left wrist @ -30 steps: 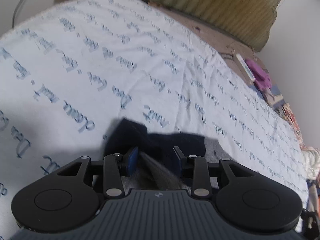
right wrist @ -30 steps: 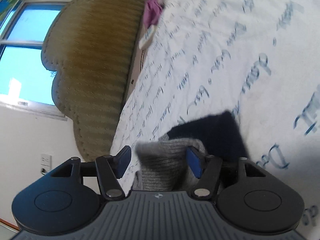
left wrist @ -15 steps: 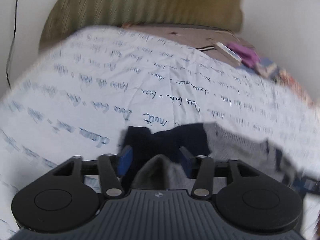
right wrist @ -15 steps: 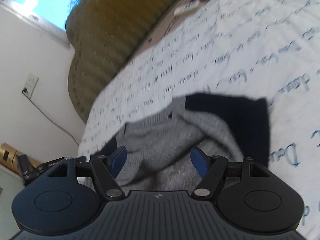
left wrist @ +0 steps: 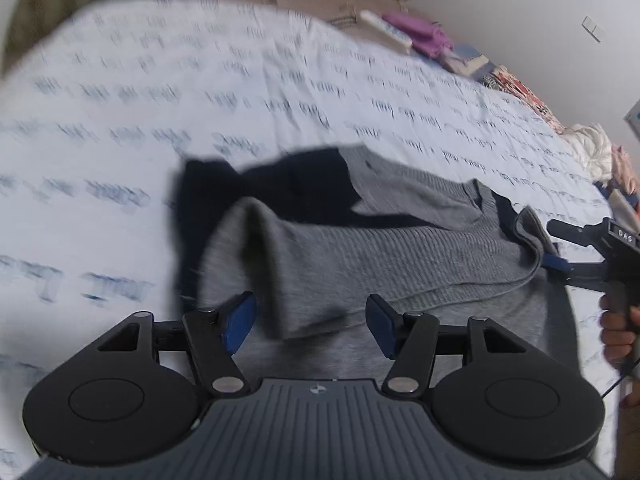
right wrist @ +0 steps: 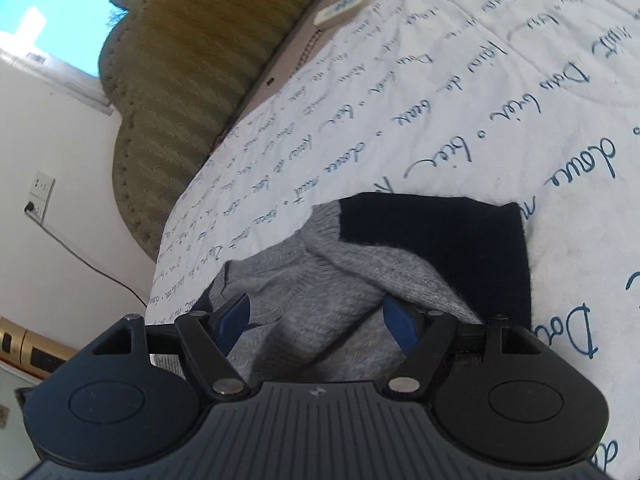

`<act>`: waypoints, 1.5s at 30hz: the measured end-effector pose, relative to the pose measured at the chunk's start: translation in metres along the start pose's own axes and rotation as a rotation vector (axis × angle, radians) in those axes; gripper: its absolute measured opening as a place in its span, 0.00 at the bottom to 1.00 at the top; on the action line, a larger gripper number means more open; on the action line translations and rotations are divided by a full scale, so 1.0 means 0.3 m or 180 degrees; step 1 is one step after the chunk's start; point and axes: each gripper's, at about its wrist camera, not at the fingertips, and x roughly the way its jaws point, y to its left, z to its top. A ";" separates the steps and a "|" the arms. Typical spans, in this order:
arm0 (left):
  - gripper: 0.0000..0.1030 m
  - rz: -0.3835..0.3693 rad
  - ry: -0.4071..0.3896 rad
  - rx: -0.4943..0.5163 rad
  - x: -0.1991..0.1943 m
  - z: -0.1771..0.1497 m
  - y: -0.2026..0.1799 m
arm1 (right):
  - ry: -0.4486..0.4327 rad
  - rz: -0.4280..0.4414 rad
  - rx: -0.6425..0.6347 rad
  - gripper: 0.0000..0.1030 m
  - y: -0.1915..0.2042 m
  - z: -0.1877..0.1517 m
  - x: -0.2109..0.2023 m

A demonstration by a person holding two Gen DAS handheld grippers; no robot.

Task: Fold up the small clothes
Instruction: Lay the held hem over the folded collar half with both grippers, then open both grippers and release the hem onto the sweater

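sweater point(left wrist: 400, 248), grey with dark navy parts, lies on the white bedsheet point(left wrist: 120, 120) with blue script, partly bunched. left gripper point(left wrist: 308, 320) has its jaws wide apart over a grey fold, not clamping it. right gripper point(right wrist: 316, 320) is also spread open, grey knit between its fingers.

A script-printed white bedsheet point(right wrist: 500, 92) meets an olive headboard point(right wrist: 192, 68) below a bright window point(right wrist: 48, 4).
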 end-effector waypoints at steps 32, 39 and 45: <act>0.65 0.0781 -0.0827 -0.0481 -0.045 0.015 -0.017 | -0.0754 -0.0889 -0.0694 0.82 0.117 -0.077 0.019; 0.67 0.0871 -0.0809 -0.0335 -0.070 -0.068 -0.037 | -0.0464 -0.0757 -0.1351 0.82 0.228 -0.264 -0.012; 0.69 0.0990 -0.0813 -0.0162 -0.104 -0.135 -0.048 | -0.0370 -0.1418 -0.1759 0.82 0.233 -0.368 0.017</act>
